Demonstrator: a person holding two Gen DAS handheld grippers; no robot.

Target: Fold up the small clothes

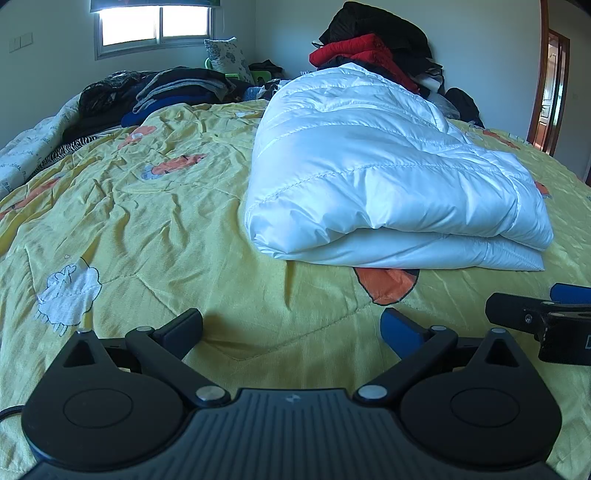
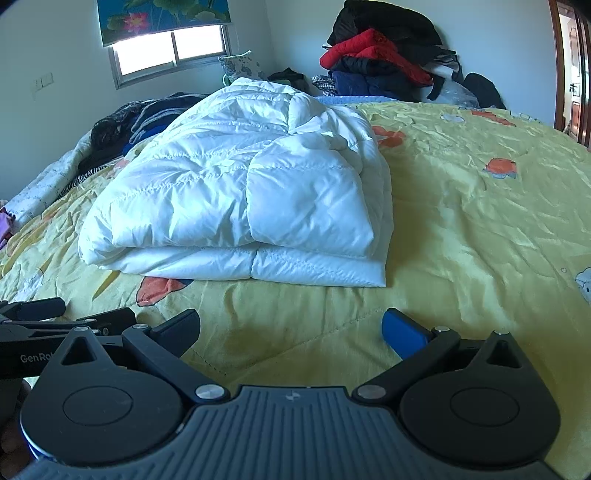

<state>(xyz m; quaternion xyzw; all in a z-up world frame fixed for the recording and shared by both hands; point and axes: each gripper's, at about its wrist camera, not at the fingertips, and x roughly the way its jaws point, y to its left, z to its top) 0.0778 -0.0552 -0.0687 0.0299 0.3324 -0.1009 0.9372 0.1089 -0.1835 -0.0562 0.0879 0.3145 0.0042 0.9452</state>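
A white quilted puffer jacket lies folded in a thick stack on the yellow bedspread; it also shows in the right wrist view. My left gripper is open and empty, hovering over the bedspread short of the jacket's near edge. My right gripper is open and empty, also short of the jacket. Each gripper shows at the edge of the other's view: the right one and the left one.
A heap of red, black and navy clothes is piled at the far side against the wall. Dark folded clothes lie at the far left of the bed. A window and a doorway are behind.
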